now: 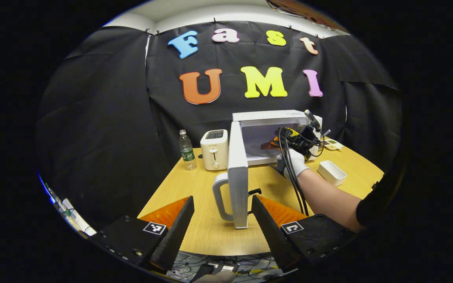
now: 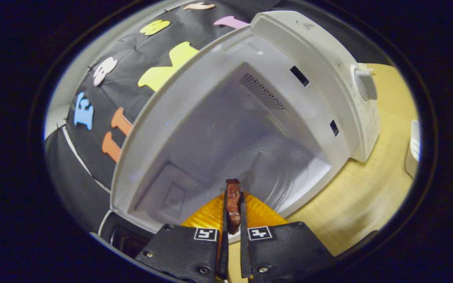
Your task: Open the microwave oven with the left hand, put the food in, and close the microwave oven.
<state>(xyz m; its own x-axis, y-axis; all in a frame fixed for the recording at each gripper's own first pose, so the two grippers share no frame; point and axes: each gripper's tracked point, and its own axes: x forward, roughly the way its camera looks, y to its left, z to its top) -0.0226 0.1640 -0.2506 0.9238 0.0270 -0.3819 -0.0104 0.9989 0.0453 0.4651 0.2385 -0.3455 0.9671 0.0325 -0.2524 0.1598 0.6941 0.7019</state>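
While the microwave [image 1: 273, 135] stands open on the wooden table [image 1: 210, 232], the left gripper [image 1: 221, 220] hangs back near the table's front edge with its fingers spread wide and nothing between them. Seen from that gripper, a plastic water bottle [image 1: 186, 150] stands far ahead and to the left, a white toaster [image 1: 214, 149] just right of it, and straight ahead, between the two fingers [image 1: 177, 228], the microwave door [image 1: 238, 173] is swung out edge-on, its looped handle [image 1: 220, 196] facing left. Beyond the door and to the right, a white-gloved hand [image 1: 295, 162] holds the right gripper [image 1: 277, 143] at the oven's mouth, cables trailing back along a bare forearm; a small white rectangular dish [image 1: 332, 173] sits on the table right of that arm. From the right gripper's own view, the right gripper [image 2: 233, 226] is clamped on a dark reddish-brown strip of food [image 2: 233, 204], both fingers pressing its sides, the piece standing up past the tips. It is poised at the threshold of the pale cavity [image 2: 226, 149], above the oven's front lip, with the control panel and its round knob [image 2: 365, 84] off to the right.
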